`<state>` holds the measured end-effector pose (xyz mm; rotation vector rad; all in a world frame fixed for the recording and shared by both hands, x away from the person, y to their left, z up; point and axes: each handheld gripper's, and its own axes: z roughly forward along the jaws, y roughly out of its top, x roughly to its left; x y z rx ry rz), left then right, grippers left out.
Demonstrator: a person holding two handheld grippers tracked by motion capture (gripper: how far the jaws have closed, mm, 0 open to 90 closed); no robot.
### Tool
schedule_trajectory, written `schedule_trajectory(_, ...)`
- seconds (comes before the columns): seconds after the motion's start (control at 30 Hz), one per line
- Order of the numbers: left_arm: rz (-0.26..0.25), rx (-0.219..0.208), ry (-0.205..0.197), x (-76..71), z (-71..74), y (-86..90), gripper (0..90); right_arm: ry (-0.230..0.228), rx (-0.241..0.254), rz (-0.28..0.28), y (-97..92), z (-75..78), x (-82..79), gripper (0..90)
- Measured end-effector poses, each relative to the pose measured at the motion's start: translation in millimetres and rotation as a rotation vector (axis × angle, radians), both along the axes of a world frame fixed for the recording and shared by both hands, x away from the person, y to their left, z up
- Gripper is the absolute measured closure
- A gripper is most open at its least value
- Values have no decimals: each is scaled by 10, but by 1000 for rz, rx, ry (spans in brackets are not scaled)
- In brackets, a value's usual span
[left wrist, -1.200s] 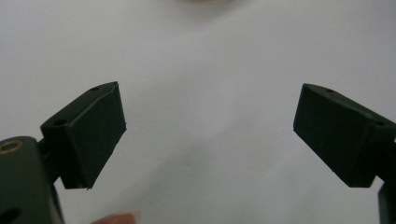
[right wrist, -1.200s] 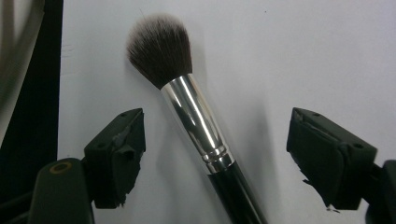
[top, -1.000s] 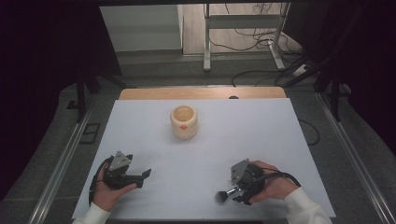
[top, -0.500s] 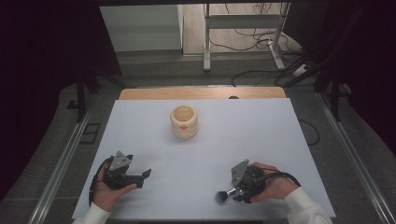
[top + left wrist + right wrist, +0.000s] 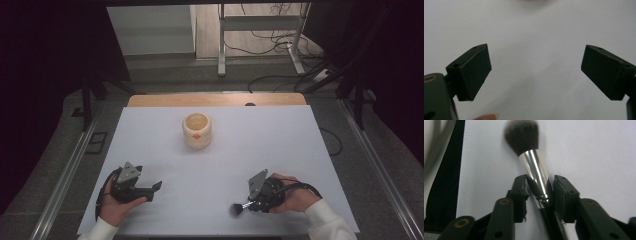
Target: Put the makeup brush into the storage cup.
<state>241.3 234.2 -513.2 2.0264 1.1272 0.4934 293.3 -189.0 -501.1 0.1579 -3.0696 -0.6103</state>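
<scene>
Two risks from here: brush (image 5: 534, 165) slipping or swivelling, pinched only at its slick metal ferrule by the just-closed right gripper (image 5: 248, 204), well short of the cup (image 5: 196, 130); left gripper (image 5: 150, 188), agape and empty, offering no support.
</scene>
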Motion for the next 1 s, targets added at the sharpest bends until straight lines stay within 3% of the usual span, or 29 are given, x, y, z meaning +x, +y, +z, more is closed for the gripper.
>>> schedule_trajectory(0.47, 3, 1, 1, 3, -3, 7, 100, -30, -22, -6, 16, 43, -17, 725)
schedule_trajectory(0.67, 2, 2, 0, 3, -2, 4, 100, -61, 40, -41, -39, 182, -9, 727)
schedule_trajectory(1.0, 4, 1, 1, 3, -2, 7, 101, -75, 120, -90, -104, 325, 15, 728)
